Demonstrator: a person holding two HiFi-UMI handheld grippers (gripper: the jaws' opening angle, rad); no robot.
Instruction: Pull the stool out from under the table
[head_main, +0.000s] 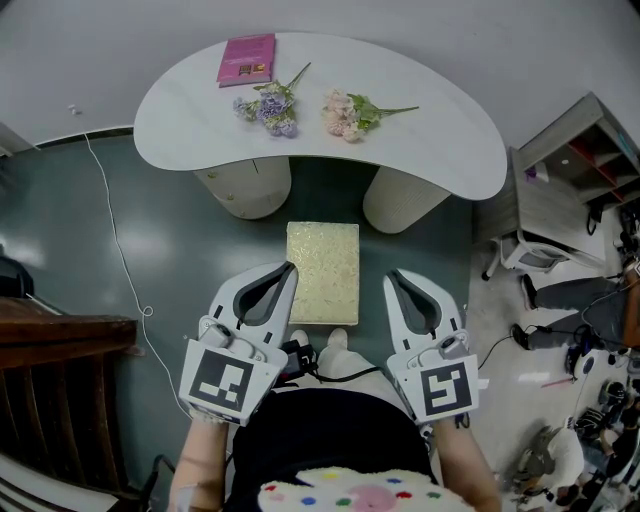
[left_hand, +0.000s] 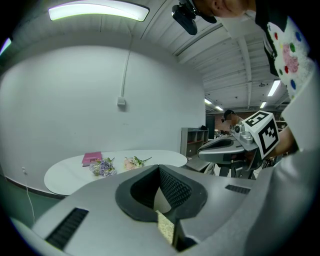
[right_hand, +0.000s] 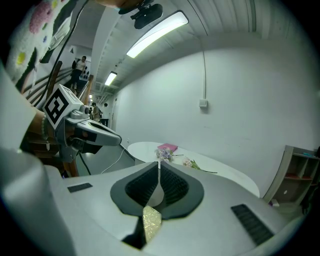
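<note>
Jaws first: both pairs are closed with nothing in them.

Head view: the left gripper (head_main: 289, 270) and right gripper (head_main: 393, 277) hang either side of the stool (head_main: 322, 272), which sits on the floor between them. Its long axis runs straight away from me toward the tabletop (head_main: 190, 120). Its far end is near the gap between the two table legs (head_main: 245, 185), and it looks clear of the tabletop edge. The left one looks tighter to its side of the cushion, the right one stands a little off.

Left gripper view: pads pressed together, and a speckled yellow sliver below them is probably the stool (left_hand: 165, 226), though it's hard to say through that slot.

Right gripper view: same deal, pads meet, yellow sliver (right_hand: 150, 220) underneath. So the stool is down and inward of both, and any further pull comes back along that long axis.
</note>
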